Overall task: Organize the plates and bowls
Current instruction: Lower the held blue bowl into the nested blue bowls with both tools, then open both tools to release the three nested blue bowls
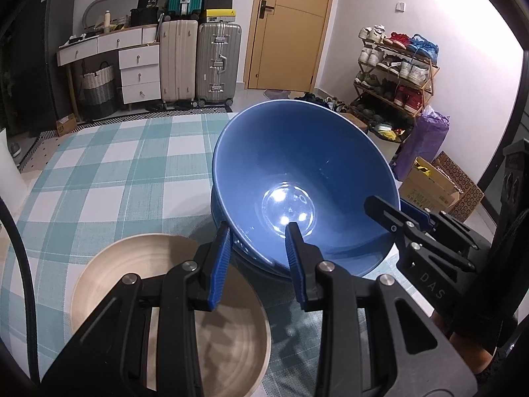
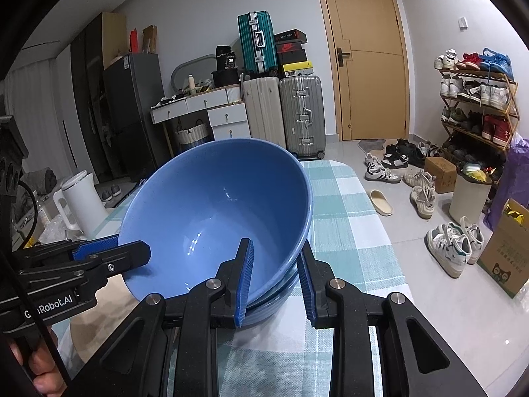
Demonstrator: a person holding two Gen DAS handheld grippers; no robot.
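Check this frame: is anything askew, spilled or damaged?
The blue bowl is tilted steeply, clamped at opposite rims by left gripper and right gripper. Nothing looks spilled or broken; the beige plate lies flat.

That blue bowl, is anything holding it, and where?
Yes. The left gripper and right gripper each pinch the blue bowl by its rim, on opposite sides.

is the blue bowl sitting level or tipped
Tipped. The blue bowl has its far rim raised well above its near rim, and its opening faces both cameras. The left tool and right tool clamp its rim.
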